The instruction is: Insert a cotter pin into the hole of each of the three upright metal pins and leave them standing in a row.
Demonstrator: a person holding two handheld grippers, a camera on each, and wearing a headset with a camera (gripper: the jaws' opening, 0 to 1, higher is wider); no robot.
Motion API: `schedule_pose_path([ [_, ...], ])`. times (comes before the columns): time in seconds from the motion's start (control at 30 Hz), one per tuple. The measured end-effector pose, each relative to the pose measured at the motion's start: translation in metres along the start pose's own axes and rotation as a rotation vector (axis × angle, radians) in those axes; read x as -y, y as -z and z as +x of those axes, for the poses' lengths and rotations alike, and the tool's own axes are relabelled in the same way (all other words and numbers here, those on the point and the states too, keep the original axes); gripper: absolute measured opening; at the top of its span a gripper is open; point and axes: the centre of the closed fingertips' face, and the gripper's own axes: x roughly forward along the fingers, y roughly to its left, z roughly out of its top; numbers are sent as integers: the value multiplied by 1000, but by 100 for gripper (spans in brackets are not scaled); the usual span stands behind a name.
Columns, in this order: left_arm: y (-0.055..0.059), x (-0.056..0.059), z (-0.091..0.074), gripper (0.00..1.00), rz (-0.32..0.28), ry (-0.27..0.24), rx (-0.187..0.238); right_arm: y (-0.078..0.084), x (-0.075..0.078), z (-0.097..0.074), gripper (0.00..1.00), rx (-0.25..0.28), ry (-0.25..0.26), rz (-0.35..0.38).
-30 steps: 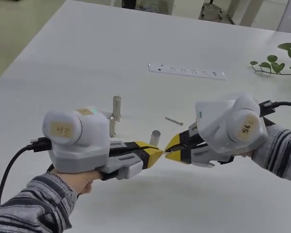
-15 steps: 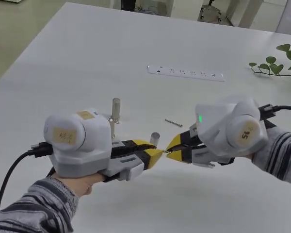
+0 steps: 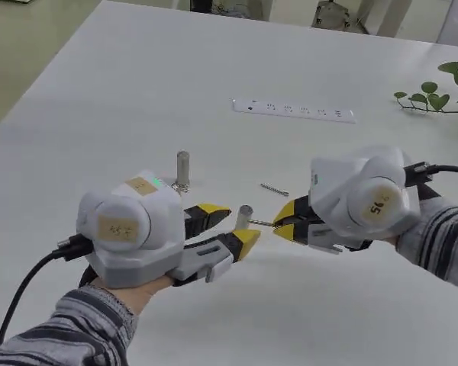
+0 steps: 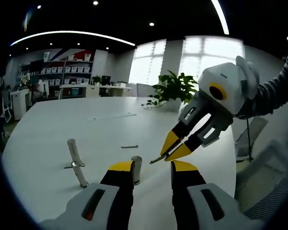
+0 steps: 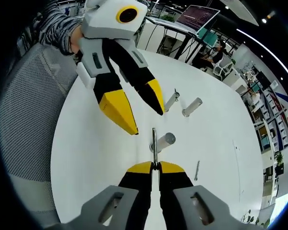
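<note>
A short upright metal pin (image 3: pixel 244 215) stands between the two grippers. My right gripper (image 3: pixel 282 225) is shut on a cotter pin (image 3: pixel 261 223), whose free end points left and nearly touches that metal pin. In the right gripper view the cotter pin (image 5: pixel 154 143) sticks straight out from the shut jaws beside the metal pin (image 5: pixel 162 142). My left gripper (image 3: pixel 230 225) is open, its jaws on either side of the metal pin (image 4: pixel 136 168) without touching it. A taller metal pin (image 3: pixel 182 167) stands behind, with a cotter pin through its base. Another metal pin (image 5: pixel 192 107) stands beside it.
A spare cotter pin (image 3: pixel 274 189) lies on the white table (image 3: pixel 137 84) behind the grippers. A white power strip (image 3: pixel 294 111) lies further back, and a green plant (image 3: pixel 441 93) trails in at the right edge.
My left gripper was shut tip to tip with the right one; it has opened and drawn back slightly. The right gripper keeps the cotter pin.
</note>
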Motion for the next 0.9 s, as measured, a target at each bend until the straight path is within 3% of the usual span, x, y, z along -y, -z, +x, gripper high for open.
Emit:
schedule_pose_path([
  [0.2,5,-9,3,33,58,-65,-18,7,6,3,0,-24,21,9],
  [0.37,14,-16,8,33,69,-98,-54,13,10,7,0,-43,26,18],
  [0.53,24,-20,18,32,84,-106,-92,19,12,11,0,-56,22,16],
  [0.9,36,-29,41,26,77,-133,-124,28,14,20,0,-81,21,16],
])
